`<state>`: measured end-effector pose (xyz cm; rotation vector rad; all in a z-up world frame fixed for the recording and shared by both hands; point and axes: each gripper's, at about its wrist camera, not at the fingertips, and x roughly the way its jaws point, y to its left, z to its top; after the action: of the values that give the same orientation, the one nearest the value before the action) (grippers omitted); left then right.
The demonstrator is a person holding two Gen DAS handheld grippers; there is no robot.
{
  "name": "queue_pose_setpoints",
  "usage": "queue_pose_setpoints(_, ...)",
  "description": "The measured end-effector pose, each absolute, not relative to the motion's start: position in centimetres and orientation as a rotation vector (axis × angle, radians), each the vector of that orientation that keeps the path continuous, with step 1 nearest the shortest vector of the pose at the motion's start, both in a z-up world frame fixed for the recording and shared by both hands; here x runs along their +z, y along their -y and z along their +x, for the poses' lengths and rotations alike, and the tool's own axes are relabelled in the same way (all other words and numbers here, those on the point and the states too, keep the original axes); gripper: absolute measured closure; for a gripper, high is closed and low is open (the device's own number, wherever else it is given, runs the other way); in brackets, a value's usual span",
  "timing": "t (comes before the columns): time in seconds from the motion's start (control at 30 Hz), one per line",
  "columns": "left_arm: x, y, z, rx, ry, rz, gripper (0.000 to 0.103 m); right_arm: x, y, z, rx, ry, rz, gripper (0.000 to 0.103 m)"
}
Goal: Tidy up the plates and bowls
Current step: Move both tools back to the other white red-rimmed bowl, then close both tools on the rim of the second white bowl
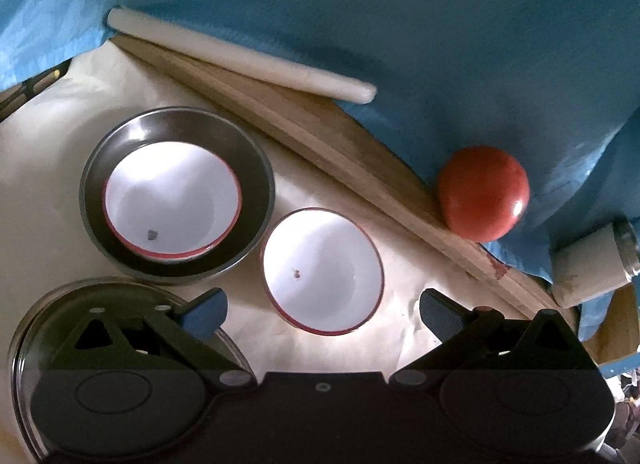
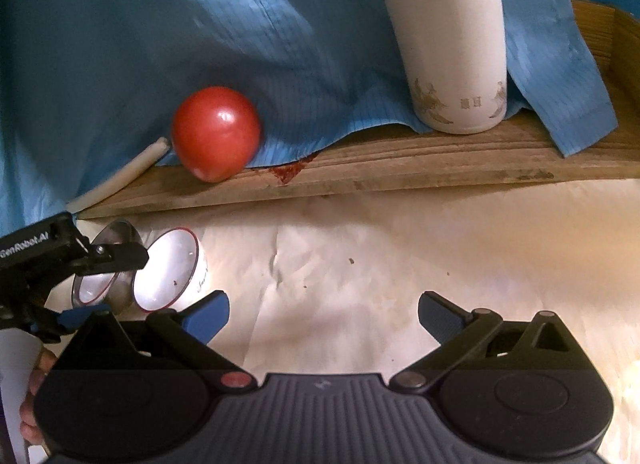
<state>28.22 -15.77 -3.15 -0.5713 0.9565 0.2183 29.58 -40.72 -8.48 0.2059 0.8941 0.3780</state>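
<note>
The left gripper (image 1: 322, 310) is spread wide and empty, its blue pads flanking the loose white red-rimmed bowl (image 1: 322, 270) at twelve o'clock. The right gripper (image 2: 322, 314) is likewise spread over bare paper. At ten o'clock a matching bowl (image 1: 173, 194) nests in the dark metal plate (image 1: 178, 196). A thin rim could slip from the pads, I judge; the red tomato (image 1: 483, 193) at two o'clock could roll.
</note>
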Motion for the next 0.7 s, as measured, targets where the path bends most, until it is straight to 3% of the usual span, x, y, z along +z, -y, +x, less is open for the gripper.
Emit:
queue_pose_setpoints(0.33,-3.7,15.6,28.6,0.249,-0.949,-0.556,0.009,-8.4,38.8,30.9,0.423,-0.882,0.183,0.000)
queue_pose_setpoints(0.6,-3.7,15.7,28.7,0.226,-0.935,-0.574,0.023,-9.0,37.4,32.1,0.455,-0.881,0.183,0.001)
queue_pose_setpoints(0.7,-4.0,15.6,28.8,0.244,-0.944,-0.574,0.029,-9.3,37.0,32.5,0.471,-0.893,0.191,0.009)
